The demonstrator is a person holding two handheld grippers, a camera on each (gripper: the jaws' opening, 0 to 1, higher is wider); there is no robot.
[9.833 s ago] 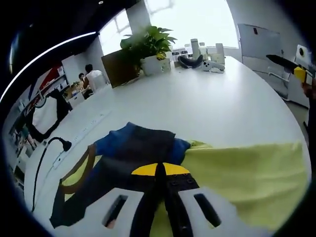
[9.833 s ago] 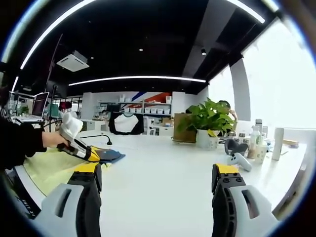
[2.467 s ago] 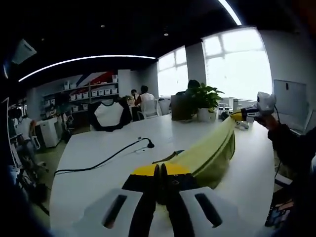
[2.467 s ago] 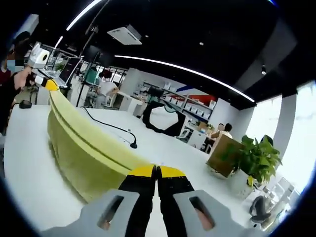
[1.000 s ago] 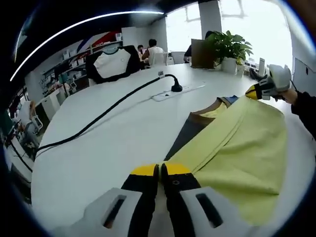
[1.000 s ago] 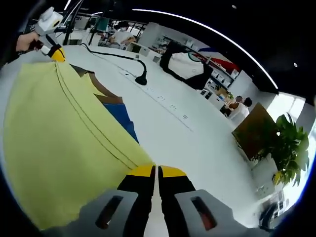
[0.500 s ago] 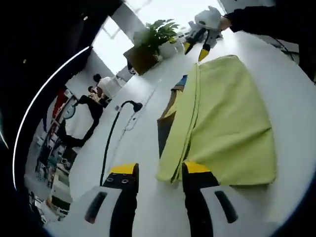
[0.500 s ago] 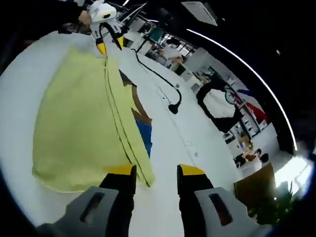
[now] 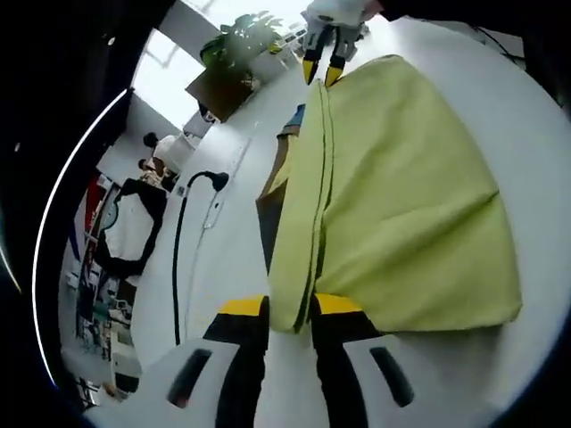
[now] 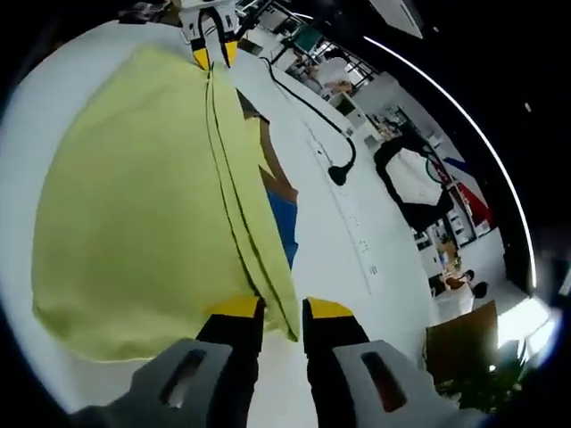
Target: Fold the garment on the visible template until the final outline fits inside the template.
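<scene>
A yellow-green garment (image 9: 401, 196) lies folded flat on the white table (image 9: 227, 259), its doubled hem running away from me. Under its far edge peeks the template (image 9: 266, 214), dark with brown trim and a blue part. My left gripper (image 9: 290, 308) is open, its jaws narrowly either side of the garment's near corner. In the right gripper view the same garment (image 10: 134, 196) covers the template (image 10: 284, 234), and my right gripper (image 10: 281, 309) is open around the opposite hem corner. Each gripper shows at the far end of the other's view: right (image 9: 321, 69), left (image 10: 214, 55).
A black power cable (image 9: 178, 259) with its plug runs along the table beside the garment, also seen as a cable (image 10: 299, 102) in the right gripper view. A potted plant (image 9: 243, 37) stands at the far end. A black-and-white shirt (image 10: 410, 192) hangs behind the table.
Both grippers have come down closer to the garment and their jaws have narrowed around its hem corners. Earlier they let go after laying the fold down.
</scene>
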